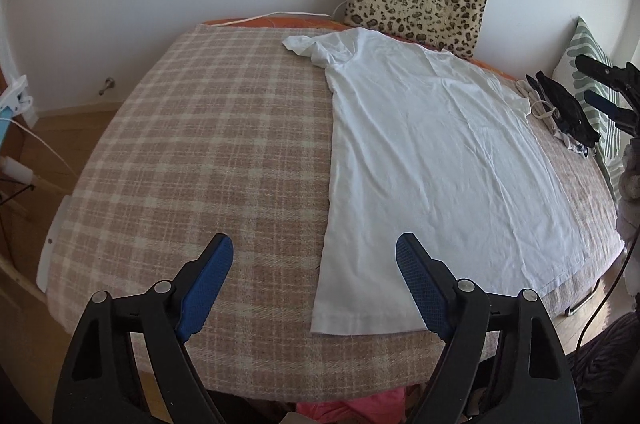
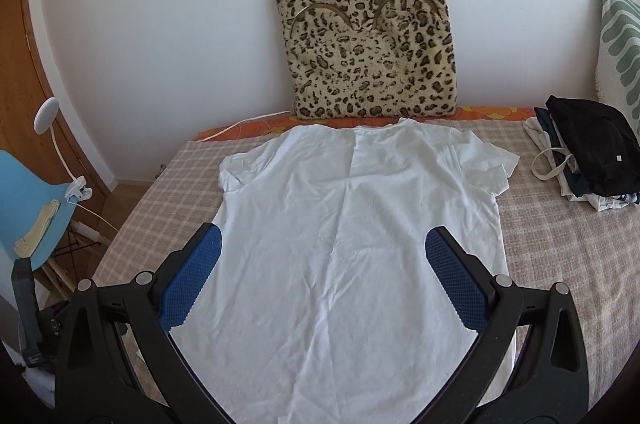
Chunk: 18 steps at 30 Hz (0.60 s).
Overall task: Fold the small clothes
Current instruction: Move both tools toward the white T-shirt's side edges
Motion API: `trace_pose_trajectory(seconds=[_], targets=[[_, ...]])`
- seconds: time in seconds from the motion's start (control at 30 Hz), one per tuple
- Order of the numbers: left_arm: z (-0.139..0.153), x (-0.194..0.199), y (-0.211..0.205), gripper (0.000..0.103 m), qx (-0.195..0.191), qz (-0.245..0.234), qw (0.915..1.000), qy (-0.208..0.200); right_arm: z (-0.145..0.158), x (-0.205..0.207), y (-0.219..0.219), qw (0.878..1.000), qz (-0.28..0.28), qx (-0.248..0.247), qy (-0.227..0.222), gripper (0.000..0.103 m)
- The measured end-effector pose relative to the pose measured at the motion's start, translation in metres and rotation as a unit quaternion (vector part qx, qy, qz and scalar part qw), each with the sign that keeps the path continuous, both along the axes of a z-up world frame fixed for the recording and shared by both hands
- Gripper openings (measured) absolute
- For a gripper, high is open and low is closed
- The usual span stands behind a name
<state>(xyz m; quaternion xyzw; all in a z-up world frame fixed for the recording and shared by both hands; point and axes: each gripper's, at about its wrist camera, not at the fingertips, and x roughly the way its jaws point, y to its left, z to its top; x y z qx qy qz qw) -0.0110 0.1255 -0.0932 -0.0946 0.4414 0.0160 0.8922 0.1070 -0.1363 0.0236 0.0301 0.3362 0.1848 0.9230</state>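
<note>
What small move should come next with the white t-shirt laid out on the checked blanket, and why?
Probably lower both grippers to pinch one long side of the white cotton t-shirt. It lies flat and unfolded on the pink checked blanket, while the left gripper and right gripper hover over it, jaws open and empty.

two matching handheld grippers, black and blue

left gripper (image 1: 314, 286) and right gripper (image 2: 322, 276) each have glossy black plastic arms with triangular cut-outs, round silver rivets, and blue textured pads (image 2: 456, 288) on both fingers.
</note>
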Motion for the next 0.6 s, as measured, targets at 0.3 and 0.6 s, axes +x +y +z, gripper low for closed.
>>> trace_pose_trajectory(seconds=[0.3, 0.6], targets=[[-0.01, 0.004, 0.003, 0.071, -0.073, -0.007, 0.9972, 0.014, 0.009, 0.083, 0.088, 0.997, 0.059, 0.0, 0.051, 0.103], [-0.035, 0.007, 0.01, 0.044, -0.124, -0.008, 0.9907, 0.056, -0.019, 0.158, 0.186, 0.99, 0.088, -0.016, 0.107, 0.098]])
